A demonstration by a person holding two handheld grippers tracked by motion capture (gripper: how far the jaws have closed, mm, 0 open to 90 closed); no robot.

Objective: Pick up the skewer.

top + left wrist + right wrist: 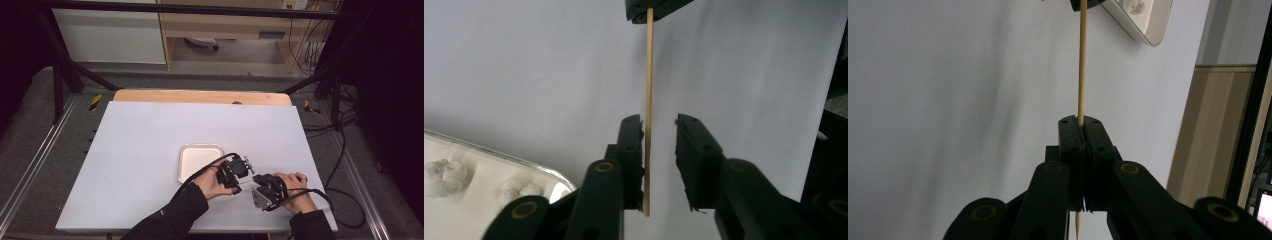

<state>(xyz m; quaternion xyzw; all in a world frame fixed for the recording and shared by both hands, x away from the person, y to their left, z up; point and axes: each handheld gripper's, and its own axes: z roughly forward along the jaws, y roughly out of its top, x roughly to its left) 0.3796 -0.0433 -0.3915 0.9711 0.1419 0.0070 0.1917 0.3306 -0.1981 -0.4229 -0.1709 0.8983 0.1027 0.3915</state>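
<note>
Pinching wooden skewer (1081, 60) in right tongs (1081, 121), left tongs (659, 120) parted (alongside it)

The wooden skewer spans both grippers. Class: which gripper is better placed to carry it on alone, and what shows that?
Right. The right gripper has its jaws shut on the wooden skewer. The left gripper is open, the skewer only lying against one jaw, so it would probably have to close first.

Black two-jaw left gripper (239, 168) held with jaws parted; black two-jaw right gripper (256, 183) with jaws pressed together, facing it, both forearms reaching in.
</note>
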